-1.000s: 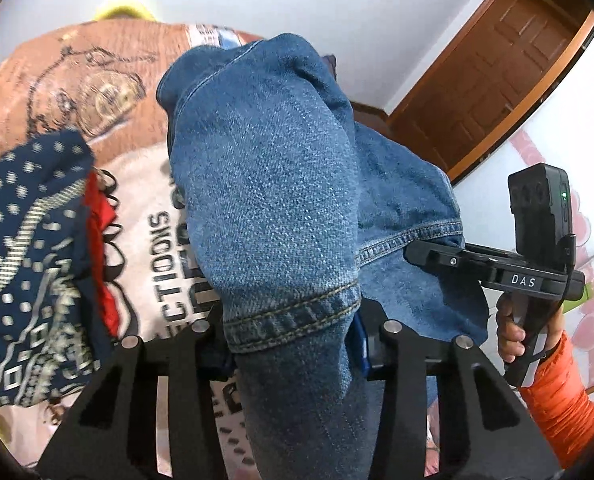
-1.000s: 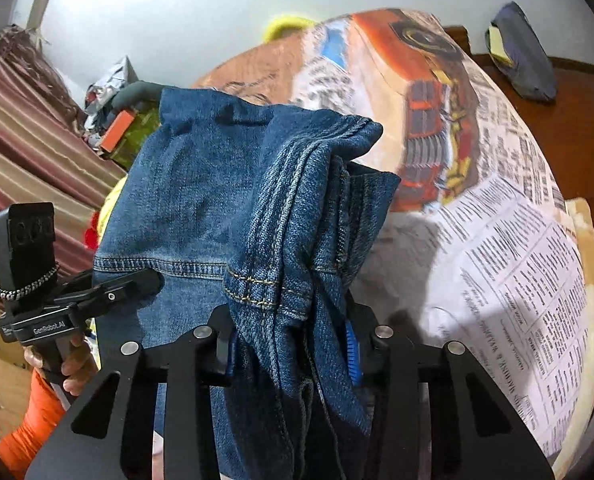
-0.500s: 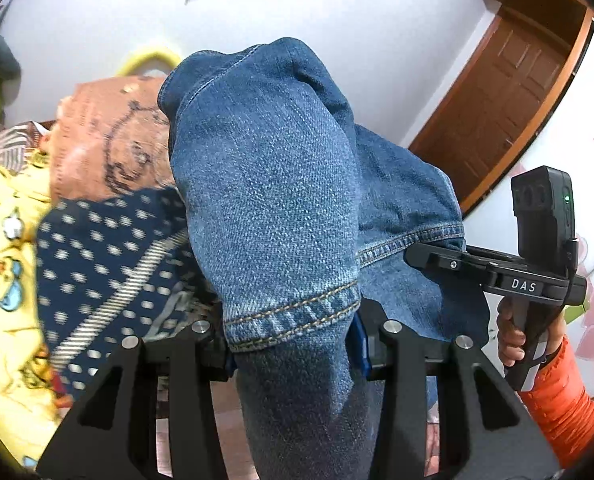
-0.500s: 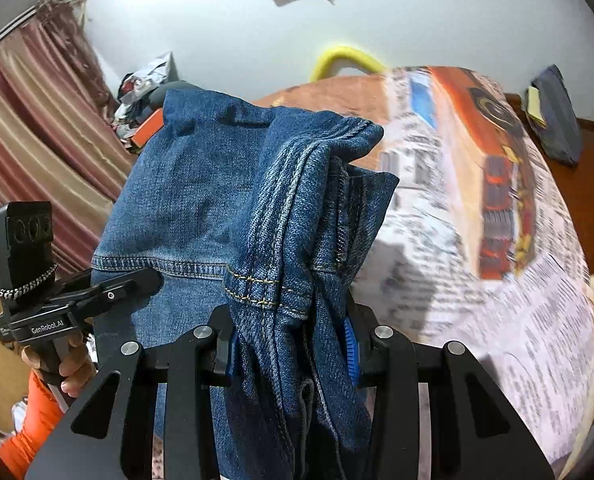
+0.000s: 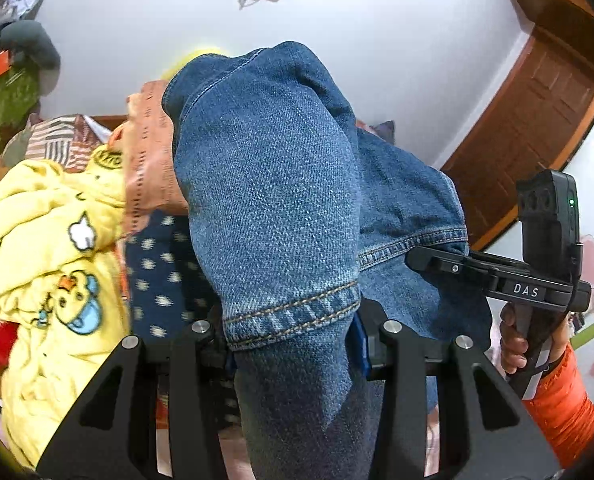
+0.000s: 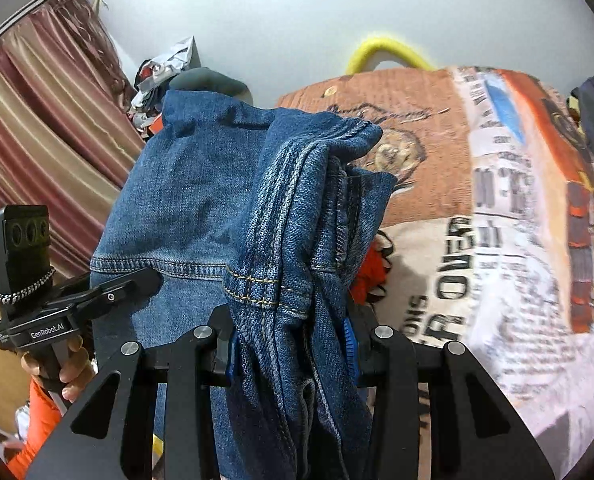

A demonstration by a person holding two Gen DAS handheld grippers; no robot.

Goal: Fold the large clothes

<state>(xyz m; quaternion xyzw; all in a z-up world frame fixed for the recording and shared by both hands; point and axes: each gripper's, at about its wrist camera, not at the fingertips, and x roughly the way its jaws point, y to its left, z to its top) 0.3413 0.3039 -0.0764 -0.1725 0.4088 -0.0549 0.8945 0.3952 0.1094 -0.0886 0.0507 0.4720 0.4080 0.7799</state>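
Since the earlier frames the background behind both claws has slid sideways. In the left wrist view the navy dotted cloth (image 5: 157,276) that filled the left side has shrunk to a strip beside the denim, and a yellow cartoon-print garment (image 5: 53,280) now fills the lower left. In the right wrist view the orange and white newspaper-print blanket (image 6: 497,208) on the bed has moved toward the right of the frame and is blurred, while the striped red curtain (image 6: 37,128) takes up more of the upper left. The grip on the cloth looks the same throughout.

The left claw (image 5: 293,344) is partly closed, clamped on a hemmed fold of the blue denim garment (image 5: 273,200), which rises from between its jaws through the centre of the frame. The right claw (image 6: 293,340) is likewise partly closed on a bunched, seamed edge of the same denim (image 6: 217,200), which stands up at centre and spreads to the left, held clear above the bed. At the far side of each view a hand in an orange sleeve (image 5: 565,400) holds the other claw's handle.
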